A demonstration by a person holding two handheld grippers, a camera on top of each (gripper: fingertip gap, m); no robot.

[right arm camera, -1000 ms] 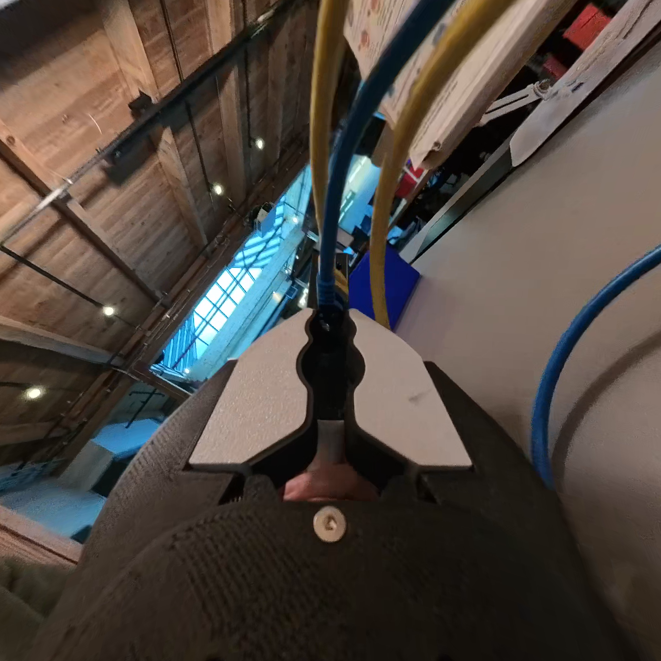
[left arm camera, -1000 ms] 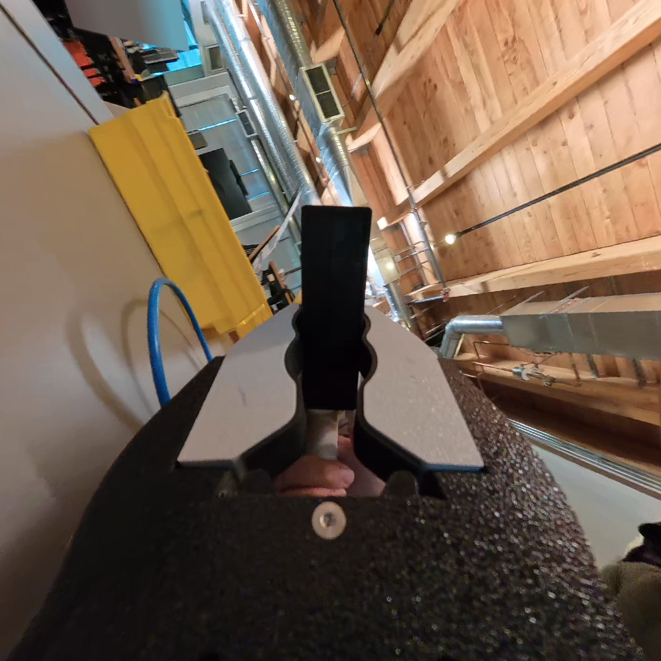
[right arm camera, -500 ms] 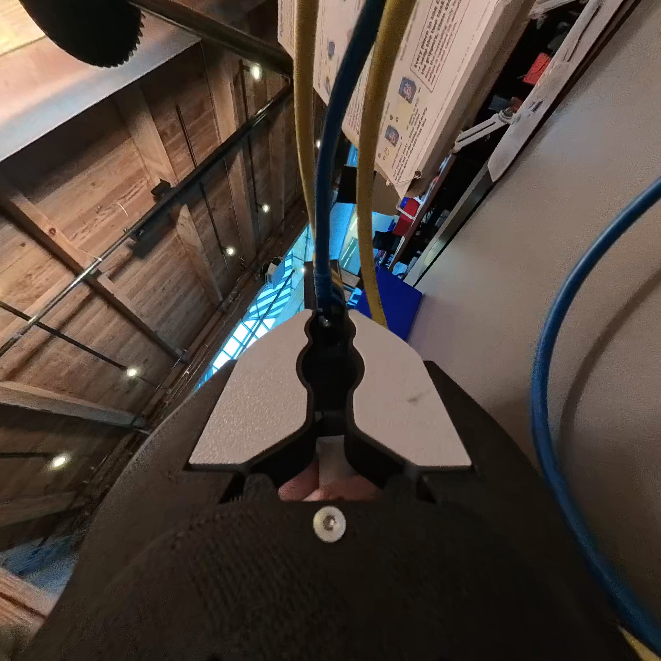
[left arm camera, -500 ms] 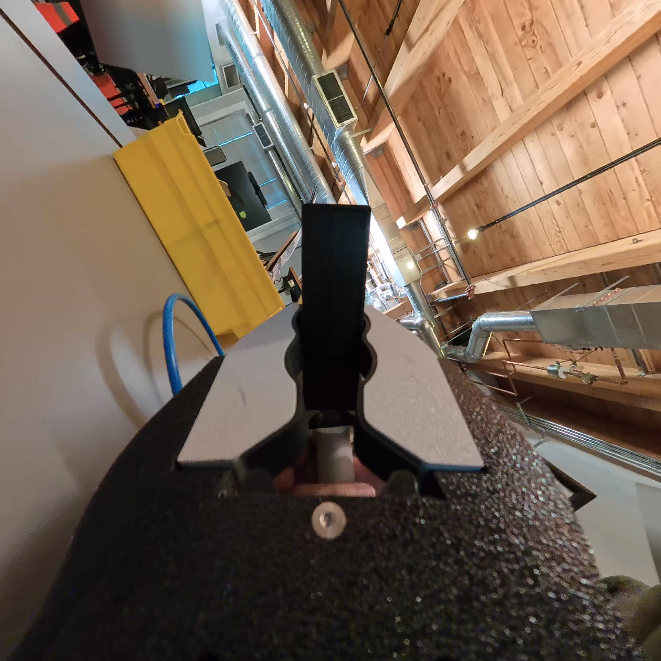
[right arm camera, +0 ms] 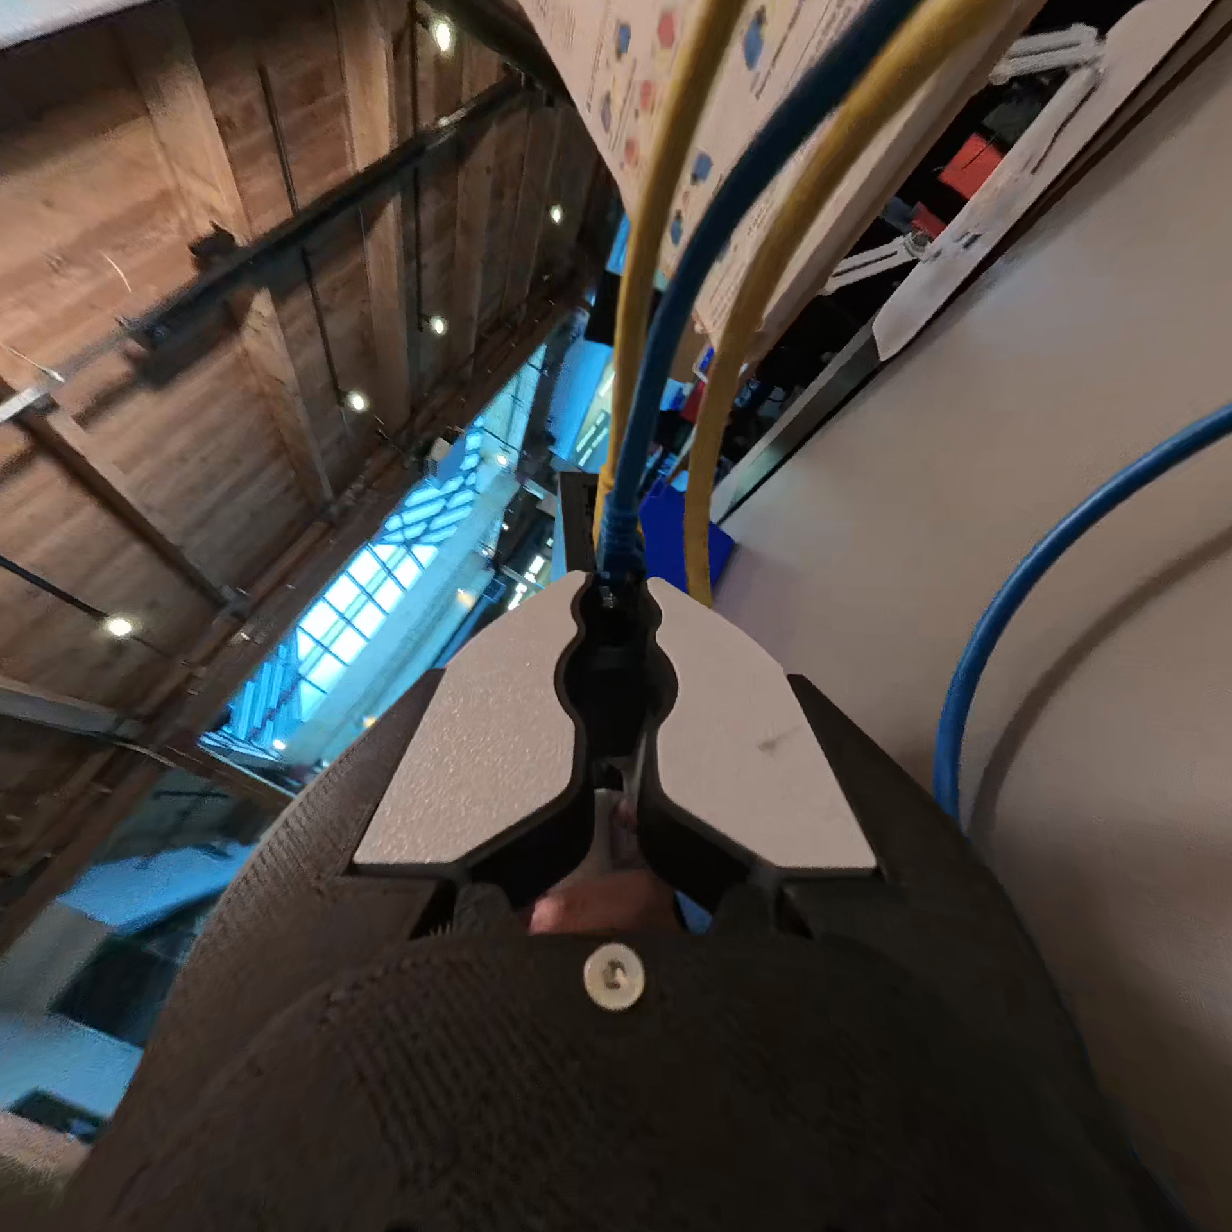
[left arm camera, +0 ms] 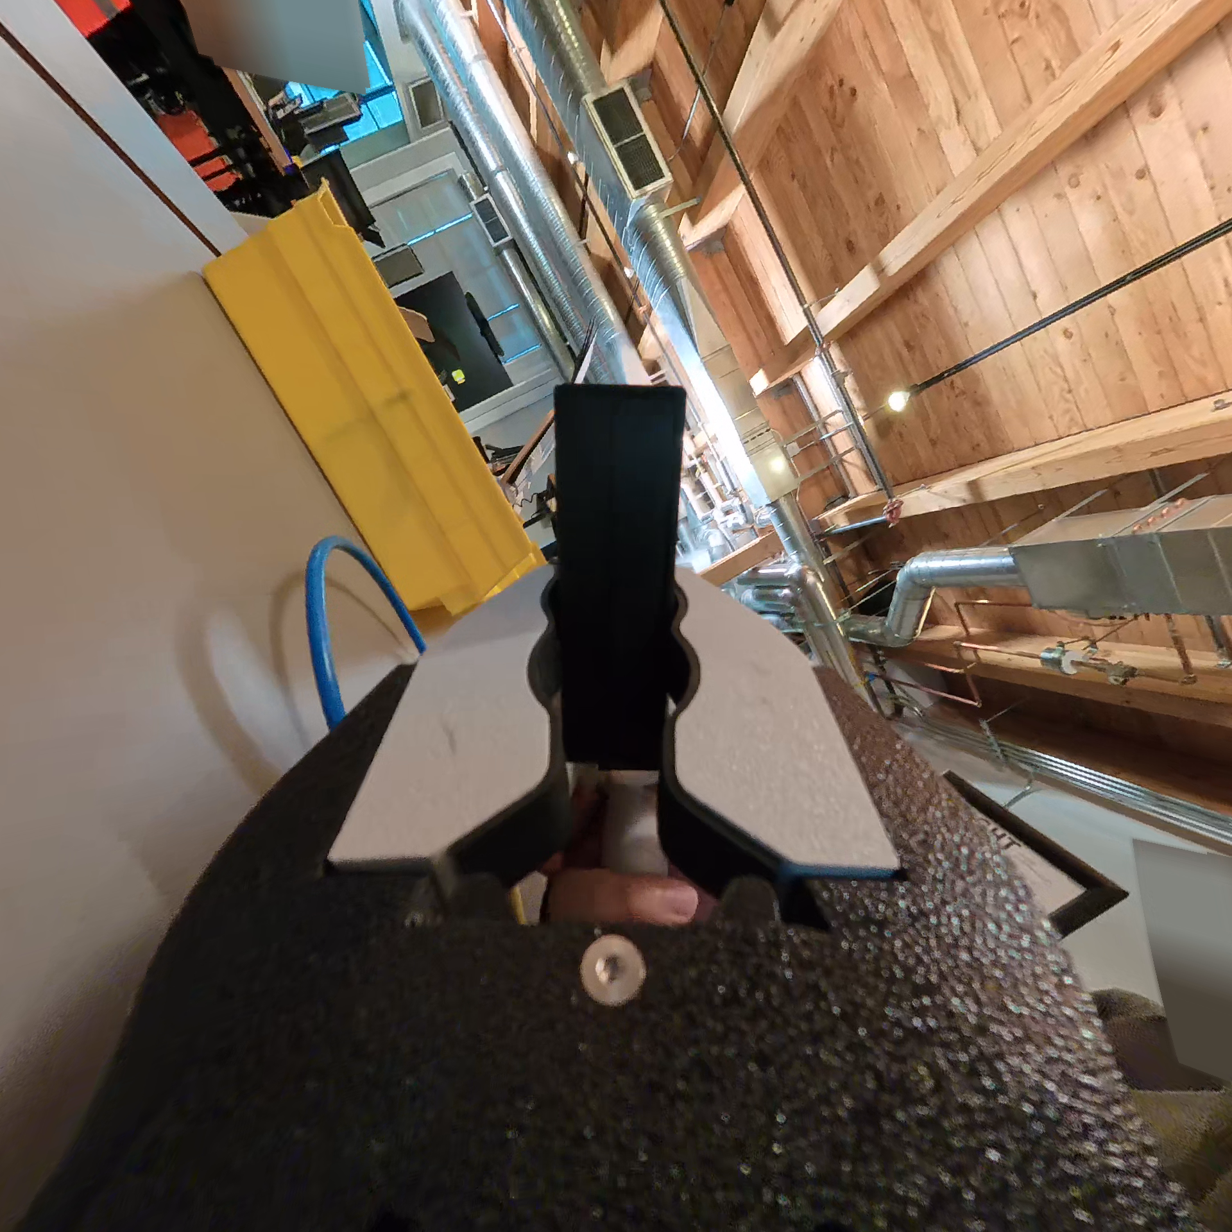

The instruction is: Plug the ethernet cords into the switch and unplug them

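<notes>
My left gripper (left arm camera: 617,587) is shut on a flat black slab, the switch (left arm camera: 617,480), seen edge-on and sticking out past the fingertips. My right gripper (right arm camera: 619,587) is shut on the plug end of a blue ethernet cord (right arm camera: 673,300), which runs up and away from the jaws. Two yellow cords (right arm camera: 767,280) hang beside it. A dark edge (right arm camera: 575,513) just behind the plug may be the switch; whether they touch is hidden. A loop of blue cord lies on the pale table in the left wrist view (left arm camera: 320,633) and in the right wrist view (right arm camera: 1000,633).
A yellow bin (left arm camera: 373,413) stands on the pale table (left arm camera: 100,533) past the left gripper. A blue box (right arm camera: 673,540) and a printed white sheet (right arm camera: 727,120) are beyond the right gripper. Wooden ceiling and metal ducts fill the background.
Both grippers keep their hold. Both views have swung a little: the yellow bin drifted right in the left view, and the cords and printed sheet shifted in the right view.
</notes>
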